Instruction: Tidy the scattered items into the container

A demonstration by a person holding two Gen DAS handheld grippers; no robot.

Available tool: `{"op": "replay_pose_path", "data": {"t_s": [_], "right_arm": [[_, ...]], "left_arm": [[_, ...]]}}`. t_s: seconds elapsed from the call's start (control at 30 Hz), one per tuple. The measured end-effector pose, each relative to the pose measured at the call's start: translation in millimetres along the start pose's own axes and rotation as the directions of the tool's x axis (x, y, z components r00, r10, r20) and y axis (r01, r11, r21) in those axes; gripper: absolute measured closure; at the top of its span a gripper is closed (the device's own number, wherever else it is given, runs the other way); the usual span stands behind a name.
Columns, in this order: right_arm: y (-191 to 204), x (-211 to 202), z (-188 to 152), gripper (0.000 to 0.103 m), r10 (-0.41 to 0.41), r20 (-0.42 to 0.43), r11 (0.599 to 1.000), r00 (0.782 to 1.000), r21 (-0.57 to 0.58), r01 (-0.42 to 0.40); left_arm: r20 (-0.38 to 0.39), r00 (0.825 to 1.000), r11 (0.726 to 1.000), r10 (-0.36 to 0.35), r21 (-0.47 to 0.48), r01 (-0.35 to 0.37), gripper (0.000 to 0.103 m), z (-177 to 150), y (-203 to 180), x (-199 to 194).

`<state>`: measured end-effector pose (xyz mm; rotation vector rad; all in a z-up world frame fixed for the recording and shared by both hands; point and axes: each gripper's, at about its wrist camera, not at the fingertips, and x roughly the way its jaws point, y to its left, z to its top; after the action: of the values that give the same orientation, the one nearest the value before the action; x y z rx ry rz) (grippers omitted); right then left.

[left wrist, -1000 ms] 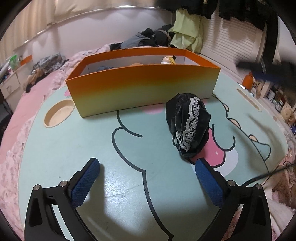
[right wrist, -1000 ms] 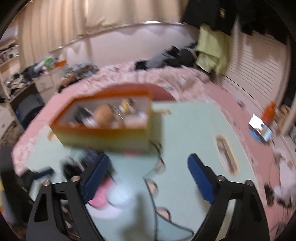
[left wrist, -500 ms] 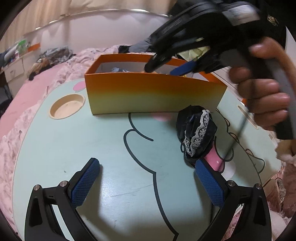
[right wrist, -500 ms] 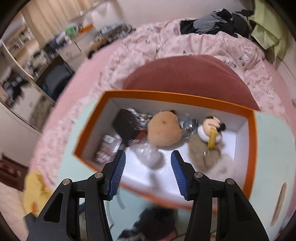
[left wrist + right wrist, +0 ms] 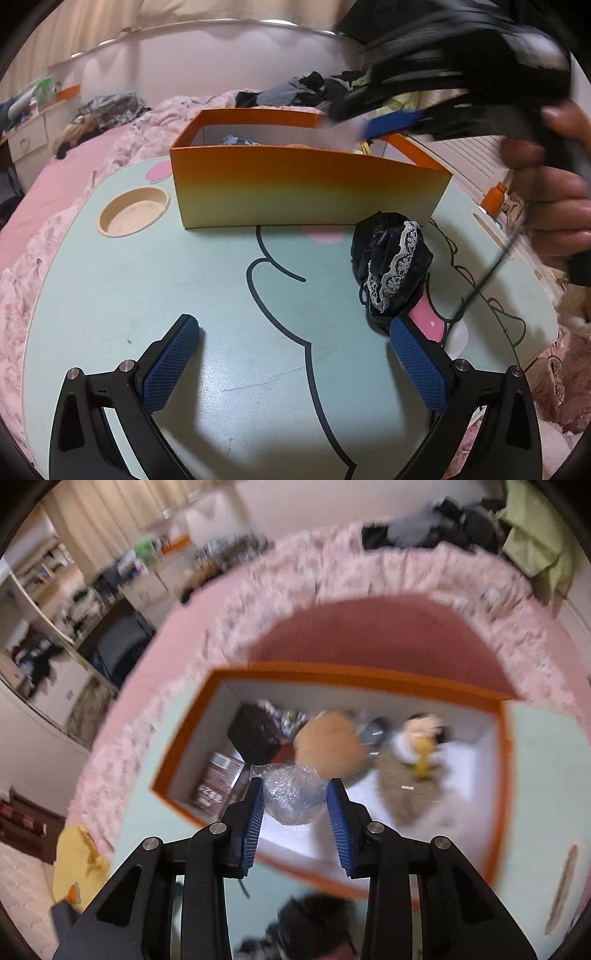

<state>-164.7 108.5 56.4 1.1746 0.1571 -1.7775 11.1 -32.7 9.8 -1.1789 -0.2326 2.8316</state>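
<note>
Right wrist view: right gripper [image 5: 295, 794] closing on crumpled clear plastic ball [image 5: 293, 794] above orange cardboard box [image 5: 362, 679]; could squirt out. Left gripper [image 5: 295, 365] wide, empty; black lace-trimmed cloth bundle [image 5: 391, 269] just ahead-right.

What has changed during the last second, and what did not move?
The right gripper swung over the orange box and its jaws are closing around a clear plastic wad. The left gripper stayed open; the black lace cloth stayed on the table.
</note>
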Motion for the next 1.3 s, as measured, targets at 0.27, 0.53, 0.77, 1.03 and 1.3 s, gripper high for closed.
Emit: {"op": "replay_pose_path", "data": {"t_s": [0.27,0.53,0.77,1.03,1.3], "right_arm": [[-32,-76,-54,0.067,-0.034,0.135,0.999,0.990,0.026,0.031],[-32,-35,-110,0.067,-0.134,0.075,0.988,0.988,0.083,0.128],[-28,-16,-121,0.050,-0.202,0.108,0.979,0.973,0.046,0.198],[-26,-53,-148,0.020,-0.237,0.231,0.972,0.944,0.063,0.228],[-22,-39,-173,0.020,-0.313,0.134,0.949,0.940,0.003,0.315]], "left_arm": [[0.001,1.000,1.000,0.006,-0.007,-0.006,0.001,4,4,5],[-0.032,0.995,0.994,0.093,0.057,-0.091,0.001,2,-3,9],[-0.039,0.992,0.988,0.123,0.101,-0.119,0.001,-2,-10,9],[-0.039,0.992,0.988,0.122,0.101,-0.118,0.000,-2,-8,9],[-0.039,0.992,0.988,0.121,0.103,-0.117,0.000,-5,-9,9]]}}
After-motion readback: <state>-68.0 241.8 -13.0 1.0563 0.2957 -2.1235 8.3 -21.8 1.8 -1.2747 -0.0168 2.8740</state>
